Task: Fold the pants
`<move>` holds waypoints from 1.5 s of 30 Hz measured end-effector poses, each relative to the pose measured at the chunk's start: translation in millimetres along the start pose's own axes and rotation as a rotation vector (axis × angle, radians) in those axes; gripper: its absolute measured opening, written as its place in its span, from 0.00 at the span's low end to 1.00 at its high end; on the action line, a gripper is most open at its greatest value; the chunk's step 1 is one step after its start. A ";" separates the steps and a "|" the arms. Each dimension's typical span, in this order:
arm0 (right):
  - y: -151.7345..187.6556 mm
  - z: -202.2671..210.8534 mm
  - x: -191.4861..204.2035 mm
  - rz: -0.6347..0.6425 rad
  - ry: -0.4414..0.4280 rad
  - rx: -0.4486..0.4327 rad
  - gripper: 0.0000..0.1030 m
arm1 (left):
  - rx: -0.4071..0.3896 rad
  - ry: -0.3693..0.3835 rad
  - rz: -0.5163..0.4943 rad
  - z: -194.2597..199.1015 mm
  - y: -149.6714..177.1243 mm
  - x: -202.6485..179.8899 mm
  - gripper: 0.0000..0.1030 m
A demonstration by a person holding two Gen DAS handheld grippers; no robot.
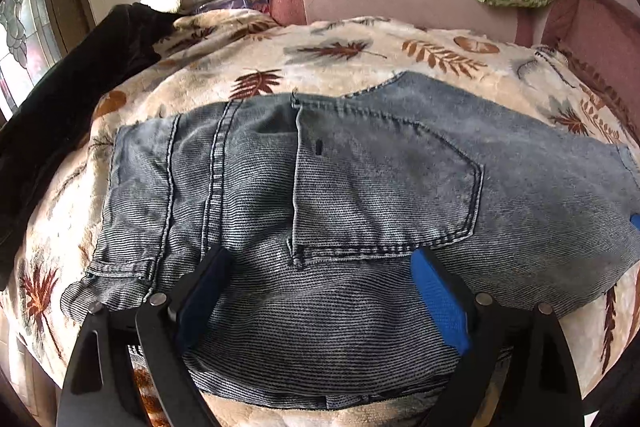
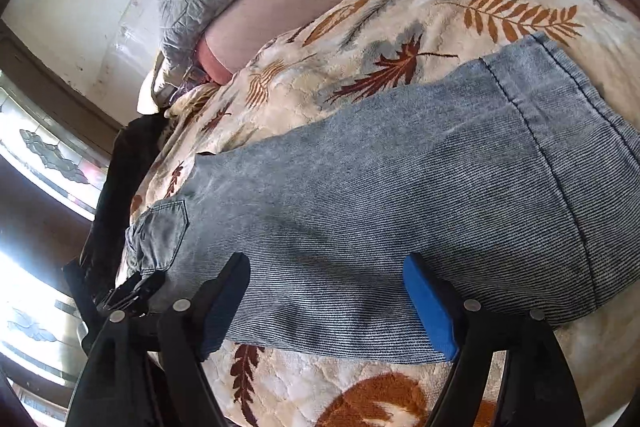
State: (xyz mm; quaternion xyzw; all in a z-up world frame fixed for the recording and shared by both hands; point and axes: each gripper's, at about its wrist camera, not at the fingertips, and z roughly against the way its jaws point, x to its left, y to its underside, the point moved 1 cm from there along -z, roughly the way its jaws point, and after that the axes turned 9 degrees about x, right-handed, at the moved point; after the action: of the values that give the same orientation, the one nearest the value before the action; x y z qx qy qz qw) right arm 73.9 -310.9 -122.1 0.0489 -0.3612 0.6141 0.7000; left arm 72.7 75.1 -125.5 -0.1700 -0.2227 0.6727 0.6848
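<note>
the pants lie folded lengthwise on the leaf-print blanket, both the left tool and right tool spread open above the denim at lower frame, holding nothing; next move likely calls for gripping an edge for the crosswise fold.

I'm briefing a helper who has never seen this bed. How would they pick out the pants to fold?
On the bed, find the cream blanket printed with rust-brown leaves. The pants lie flat across it: faded blue ribbed denim with a stitched back pocket, unlike the dark garment at the blanket's left edge.
</note>
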 end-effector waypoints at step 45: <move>31.6 109.8 -71.0 -0.359 -0.182 -0.401 0.79 | -0.090 0.050 0.075 16.2 -4.5 8.2 0.89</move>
State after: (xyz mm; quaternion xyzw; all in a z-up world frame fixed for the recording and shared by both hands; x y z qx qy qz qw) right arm -2.2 -418.0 -93.5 0.0274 -0.5222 0.3897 0.7581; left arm 67.8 82.1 -108.8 -0.2257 -0.2289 0.6828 0.6561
